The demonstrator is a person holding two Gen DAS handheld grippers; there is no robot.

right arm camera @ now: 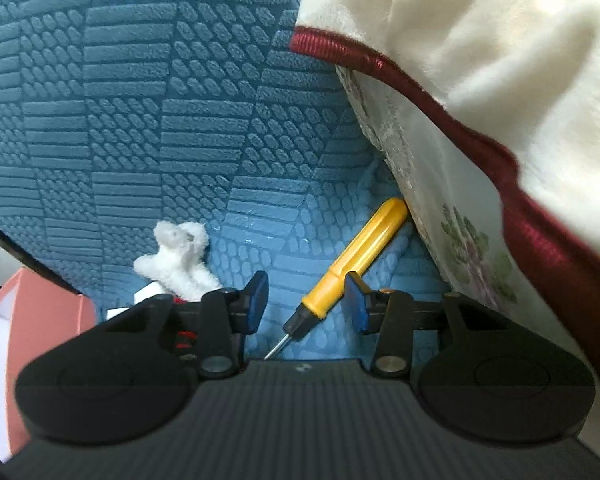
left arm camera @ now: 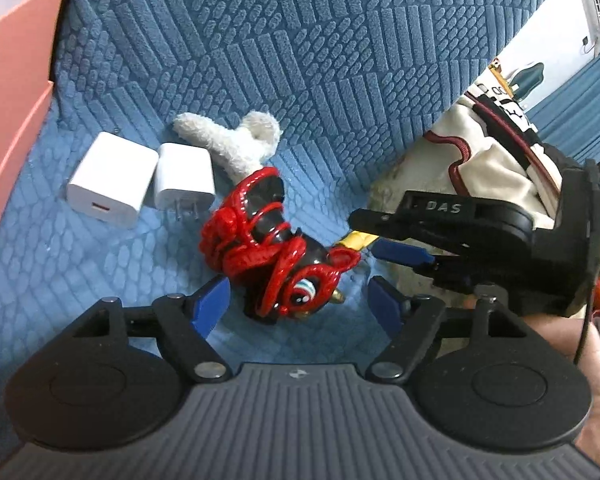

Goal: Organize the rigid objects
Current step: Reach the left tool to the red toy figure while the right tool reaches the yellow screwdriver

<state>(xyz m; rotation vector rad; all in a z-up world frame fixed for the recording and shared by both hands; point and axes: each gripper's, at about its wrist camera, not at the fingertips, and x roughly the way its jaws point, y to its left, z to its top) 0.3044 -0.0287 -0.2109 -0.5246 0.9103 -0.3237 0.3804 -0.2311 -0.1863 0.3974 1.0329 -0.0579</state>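
Observation:
A red and black toy figure (left arm camera: 272, 240) lies on the blue sofa seat, between the open fingers of my left gripper (left arm camera: 296, 300). Two white chargers (left arm camera: 108, 190) (left arm camera: 184, 182) lie to its left. A yellow-handled screwdriver (right arm camera: 356, 256) lies by the cream cushion. My right gripper (right arm camera: 308, 300) is open, its blue fingers on either side of the screwdriver's handle, near the shaft. In the left wrist view the right gripper (left arm camera: 392, 240) reaches in from the right, over the yellow handle (left arm camera: 356, 240).
A pink box (left arm camera: 16, 92) stands at the left edge of the seat; it also shows in the right wrist view (right arm camera: 32, 320). A small white plush toy (left arm camera: 236, 140) lies behind the figure. A cream cushion with dark red piping (right arm camera: 480, 92) leans on the right.

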